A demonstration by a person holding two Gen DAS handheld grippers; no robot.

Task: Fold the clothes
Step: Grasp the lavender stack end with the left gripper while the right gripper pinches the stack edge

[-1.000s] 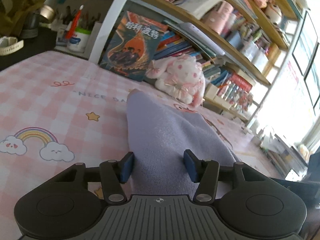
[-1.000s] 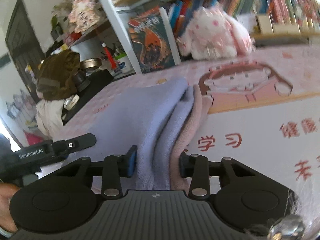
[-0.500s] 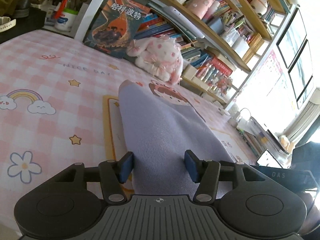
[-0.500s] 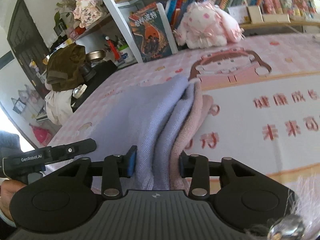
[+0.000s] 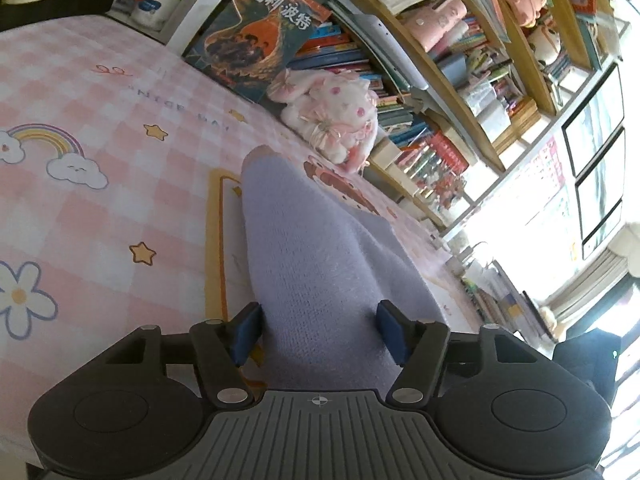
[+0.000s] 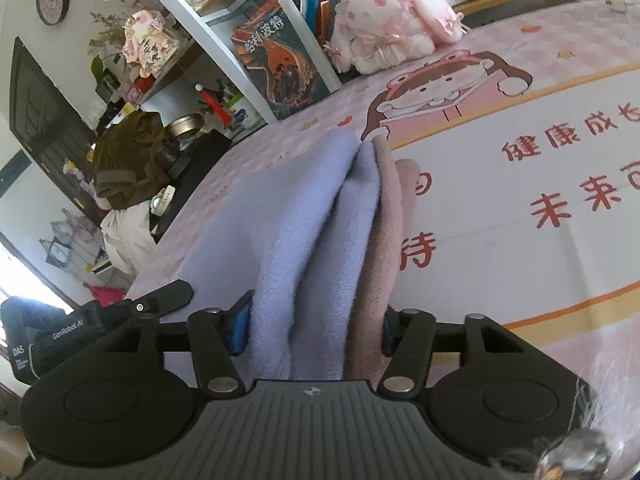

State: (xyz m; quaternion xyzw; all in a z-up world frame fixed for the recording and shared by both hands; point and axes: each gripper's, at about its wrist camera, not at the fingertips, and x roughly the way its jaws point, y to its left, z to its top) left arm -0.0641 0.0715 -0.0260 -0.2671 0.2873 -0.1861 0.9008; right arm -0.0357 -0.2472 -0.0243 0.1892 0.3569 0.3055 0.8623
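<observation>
the left gripper (image 5: 320,330) stood with its blue pads (image 5: 247,332) spread wide, and the lavender knit garment (image 5: 316,264) ran up between them from under the body; the fabric filled the gap, but whether the pads pressed it could not be told. the right gripper (image 6: 310,326) was likewise spread, with a thick bundle of the same garment (image 6: 304,216) between its pads, lavender folds on the left and a dusty pink layer (image 6: 390,208) on the right, touching both pads. whether it was truly clamped could not be told. the garment stretched forward from both claws and lay on the pink checked bed cover (image 5: 80,184).

ahead of the left claw, to the right, the wooden bookshelves (image 5: 460,92) held rows of books, and a white plush rabbit (image 5: 336,116) sat at their foot. far ahead to the left, a white cup (image 5: 154,4) held pens. in the right wrist view the left gripper showed as a black body (image 6: 80,328) low to the left of the right claw.

against half a second earlier, the left view had rolled, so the shelves slanted more steeply, and the garment's far tip lay nearer the cartoon girl print (image 5: 340,188). the right view showed more of that print (image 6: 440,92), and the spacing of the pads looked unchanged on both.
</observation>
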